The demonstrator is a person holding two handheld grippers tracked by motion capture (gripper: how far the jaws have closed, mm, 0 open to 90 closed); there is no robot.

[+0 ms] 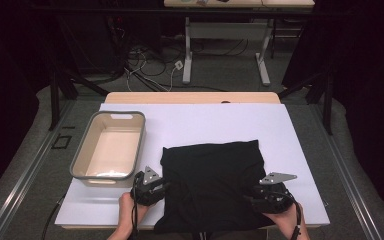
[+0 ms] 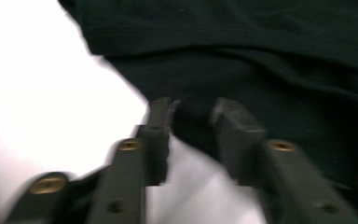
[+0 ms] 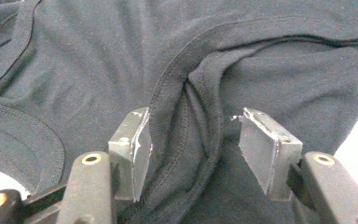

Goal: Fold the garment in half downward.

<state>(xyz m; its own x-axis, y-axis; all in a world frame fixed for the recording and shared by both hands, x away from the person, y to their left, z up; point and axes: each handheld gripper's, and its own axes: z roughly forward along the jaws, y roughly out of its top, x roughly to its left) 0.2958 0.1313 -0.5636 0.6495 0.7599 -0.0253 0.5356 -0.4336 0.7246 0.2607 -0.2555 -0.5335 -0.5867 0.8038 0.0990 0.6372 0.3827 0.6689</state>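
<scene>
A black folded garment (image 1: pixel 212 182) lies on the white table cover, near the front edge. My left gripper (image 1: pixel 152 186) sits at its left edge; in the left gripper view the left gripper (image 2: pixel 193 109) stands open with the dark cloth (image 2: pixel 261 60) edge between the jaw tips. My right gripper (image 1: pixel 272 192) is over the garment's right part. Seen from the right gripper view, the right gripper (image 3: pixel 191 133) is open, and a raised seamed fold (image 3: pixel 200 107) of the cloth lies between its jaws.
A beige tub with a grey rim (image 1: pixel 87 175) stands empty at the left of the white cover (image 1: pixel 205 120). Behind the table are a desk frame (image 1: pixel 187 55) and loose cables on the floor.
</scene>
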